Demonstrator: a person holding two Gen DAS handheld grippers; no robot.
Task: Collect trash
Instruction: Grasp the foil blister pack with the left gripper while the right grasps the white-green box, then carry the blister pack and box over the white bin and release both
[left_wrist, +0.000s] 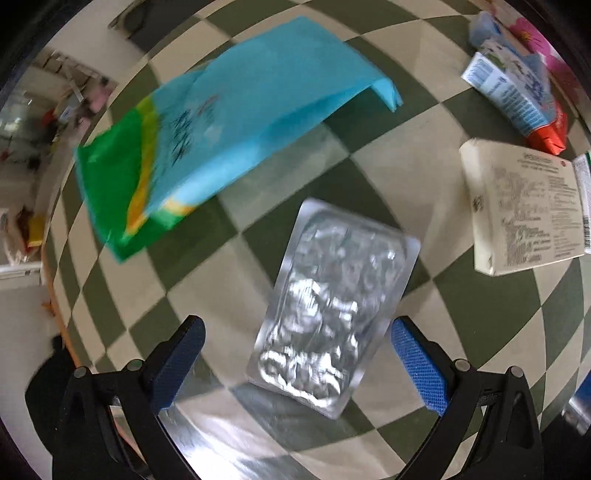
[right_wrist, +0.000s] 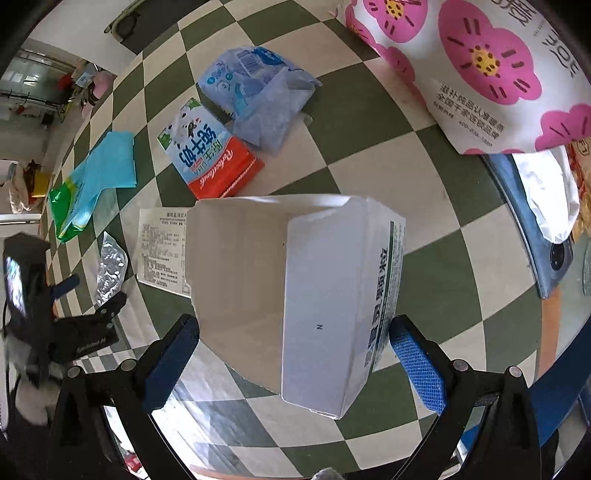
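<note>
Now, through my left wrist view, my left claw (left_wrist: 295, 365) stands spread wide, gripping nothing; the silver foil blister pack (left_wrist: 330, 306) lies between its fingers, long axis running away from me and leaning slightly right. Beyond it to the left lies a blue-green plastic bag (left_wrist: 207, 129). Through my right wrist view, my right claw (right_wrist: 295, 363) is likewise spread around a white carton (right_wrist: 295, 291), whose long axis points ahead; contact is unclear.

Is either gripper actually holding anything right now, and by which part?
Nothing is held. Left gripper stands open astride the silver foil blister pack; right gripper stands open astride the white cardboard box, pads not touching.
</note>
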